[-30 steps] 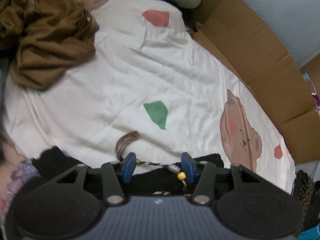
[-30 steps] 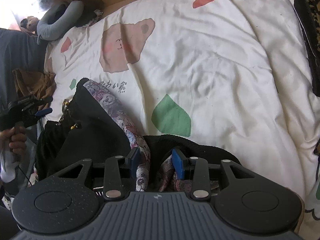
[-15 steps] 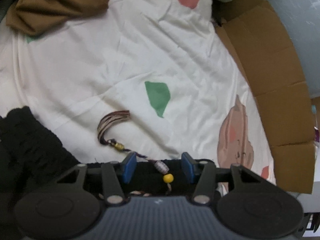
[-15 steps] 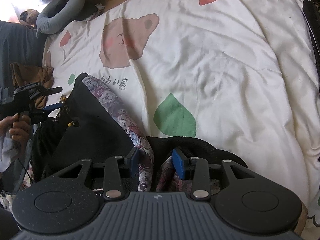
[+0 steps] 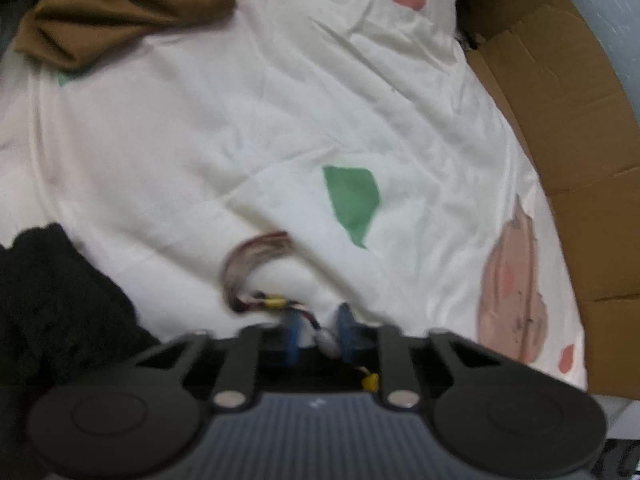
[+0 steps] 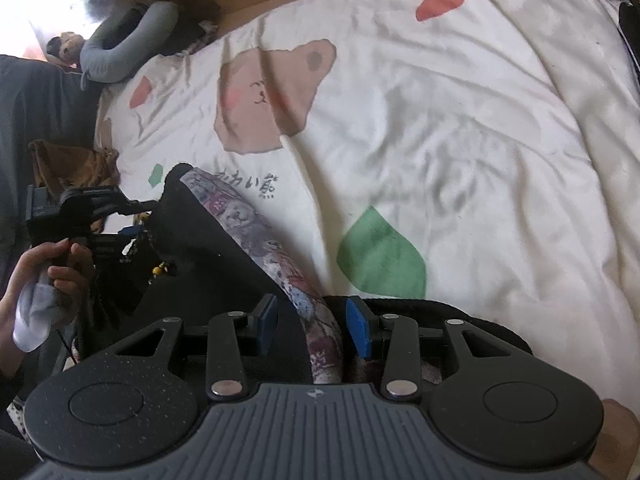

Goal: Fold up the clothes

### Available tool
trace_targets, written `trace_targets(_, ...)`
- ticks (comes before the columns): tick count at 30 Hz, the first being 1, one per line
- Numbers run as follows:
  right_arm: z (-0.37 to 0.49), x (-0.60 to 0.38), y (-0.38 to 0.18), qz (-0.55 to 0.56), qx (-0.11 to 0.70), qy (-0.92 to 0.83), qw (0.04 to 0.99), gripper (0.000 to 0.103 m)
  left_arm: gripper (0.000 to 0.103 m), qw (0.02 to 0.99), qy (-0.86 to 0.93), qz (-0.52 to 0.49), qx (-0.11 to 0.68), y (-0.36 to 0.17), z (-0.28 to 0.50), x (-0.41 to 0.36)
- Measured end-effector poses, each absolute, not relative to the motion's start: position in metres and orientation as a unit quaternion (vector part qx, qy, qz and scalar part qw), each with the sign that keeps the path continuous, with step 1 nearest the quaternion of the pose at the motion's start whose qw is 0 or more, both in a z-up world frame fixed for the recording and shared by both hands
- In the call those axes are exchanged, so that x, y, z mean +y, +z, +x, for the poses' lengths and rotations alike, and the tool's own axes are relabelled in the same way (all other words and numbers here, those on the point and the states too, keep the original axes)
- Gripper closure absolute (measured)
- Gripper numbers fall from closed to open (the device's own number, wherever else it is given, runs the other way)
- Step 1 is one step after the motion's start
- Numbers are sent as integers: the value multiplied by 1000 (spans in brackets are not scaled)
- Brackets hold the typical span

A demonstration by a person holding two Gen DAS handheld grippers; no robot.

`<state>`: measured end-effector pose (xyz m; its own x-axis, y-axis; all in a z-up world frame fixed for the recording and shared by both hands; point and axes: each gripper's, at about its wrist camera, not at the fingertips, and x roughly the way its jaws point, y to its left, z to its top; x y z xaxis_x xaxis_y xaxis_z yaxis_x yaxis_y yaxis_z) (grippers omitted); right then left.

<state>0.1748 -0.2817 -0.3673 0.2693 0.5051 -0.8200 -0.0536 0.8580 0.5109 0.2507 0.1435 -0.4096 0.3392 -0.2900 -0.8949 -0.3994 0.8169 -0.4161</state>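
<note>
Between the right claw's parted fingers lies the black garment's patterned trim, ungripped, on the bed's bear-print duvet. Left claw, narrowed, pinches its beaded tassel cord; brown clothing far ahead.

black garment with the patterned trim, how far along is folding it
Nothing looks folded yet. In hand: the black garment lies bunched on the bedsheet; the left gripper is closing on its beaded cord, and the right gripper straddles the patterned trim, open. Left: spreading, folding, and the brown garment.
</note>
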Motion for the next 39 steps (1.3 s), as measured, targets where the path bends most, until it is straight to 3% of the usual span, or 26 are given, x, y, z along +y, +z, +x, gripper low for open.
trace_targets(6,174,-285,-370,198,578,181,771,58,92,768,21,-310,560,-403,243,146)
trace_targets(18,176,-291,-369,211,569,177,775,58,93,795,-102,-269,534,-335,222,112)
trace_targets(39,179,-295,-369,212,560,173,782,58,93,762,-239,-189,571,-296,164,108)
